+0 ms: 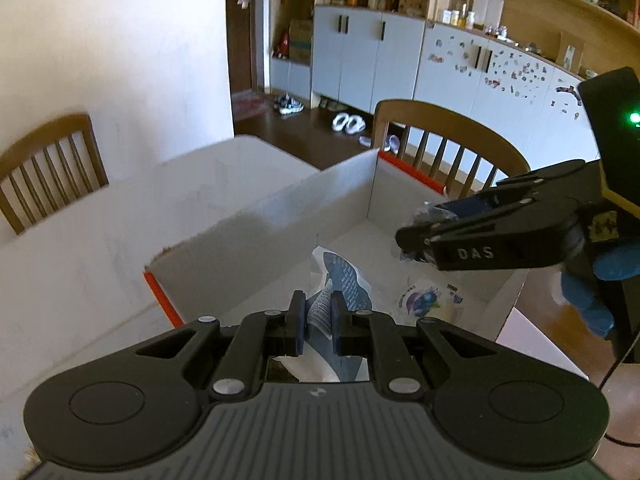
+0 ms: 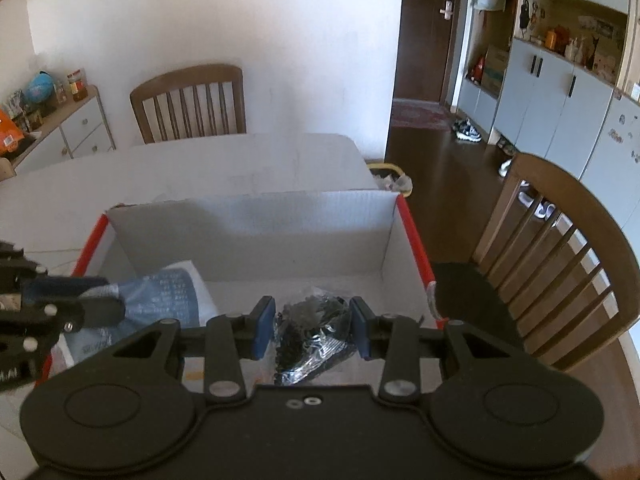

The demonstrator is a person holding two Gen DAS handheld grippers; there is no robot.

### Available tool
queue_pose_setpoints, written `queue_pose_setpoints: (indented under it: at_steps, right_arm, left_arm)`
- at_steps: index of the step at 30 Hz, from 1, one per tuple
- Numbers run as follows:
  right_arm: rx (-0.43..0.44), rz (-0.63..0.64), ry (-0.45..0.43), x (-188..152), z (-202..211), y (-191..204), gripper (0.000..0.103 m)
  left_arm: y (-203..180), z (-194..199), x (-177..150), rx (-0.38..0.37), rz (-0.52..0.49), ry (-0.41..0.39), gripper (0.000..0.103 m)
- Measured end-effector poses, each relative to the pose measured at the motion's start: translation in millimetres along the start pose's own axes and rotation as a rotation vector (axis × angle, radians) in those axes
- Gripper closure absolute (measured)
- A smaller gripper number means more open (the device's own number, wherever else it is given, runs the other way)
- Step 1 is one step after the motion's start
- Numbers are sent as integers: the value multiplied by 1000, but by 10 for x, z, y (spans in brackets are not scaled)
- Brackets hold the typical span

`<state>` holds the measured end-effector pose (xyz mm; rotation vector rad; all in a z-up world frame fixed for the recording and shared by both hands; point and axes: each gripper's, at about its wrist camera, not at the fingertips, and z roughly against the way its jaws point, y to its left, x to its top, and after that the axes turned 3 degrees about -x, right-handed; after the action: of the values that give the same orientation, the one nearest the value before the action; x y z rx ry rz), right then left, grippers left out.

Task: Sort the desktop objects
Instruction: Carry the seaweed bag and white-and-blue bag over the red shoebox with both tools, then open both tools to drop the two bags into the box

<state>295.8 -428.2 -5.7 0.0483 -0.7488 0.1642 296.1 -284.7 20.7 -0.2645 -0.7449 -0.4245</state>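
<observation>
My left gripper (image 1: pixel 318 300) is shut on a blue-and-white printed leaflet (image 1: pixel 344 276), which it holds over an open white cardboard box (image 1: pixel 280 208) with orange-red edges. In the right wrist view the same left gripper (image 2: pixel 114 296) comes in from the left with the leaflet (image 2: pixel 172 296) above the box's left side. My right gripper (image 2: pixel 314 312) is shut on a clear plastic bag of small black pieces (image 2: pixel 308 332), held over the box (image 2: pixel 280 232). From the left wrist view the right gripper (image 1: pixel 412 236) hangs above the box's right half.
A white packet with a purple print (image 1: pixel 424 300) lies on the box floor. The box stands on a white table (image 2: pixel 240 160). Wooden chairs stand behind (image 2: pixel 188 100) and to the right (image 2: pixel 560 260). A gloved hand (image 1: pixel 592 300) holds the right gripper.
</observation>
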Motion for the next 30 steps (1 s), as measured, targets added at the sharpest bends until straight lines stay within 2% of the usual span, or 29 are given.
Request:
queue_pose_setpoints:
  at_steps: [11, 18, 23, 28, 30]
  right_arm:
    - [-1, -30, 100, 102, -458, -48, 64]
    - [-7, -34, 164, 97, -603, -57, 63]
    - [-8, -16, 206, 53, -681, -13, 63]
    - [0, -18, 231, 23, -725, -10, 61]
    - [4, -24, 230, 37, -726, -32, 56]
  left_arm:
    - [25, -256, -45, 3, 11, 70, 92]
    - [49, -334, -85, 17, 21, 93, 92]
    - [38, -431, -97, 39, 9, 139, 92]
    - [17, -484, -106, 32, -10, 182, 92]
    - [-2, -491, -99, 34, -16, 191, 92]
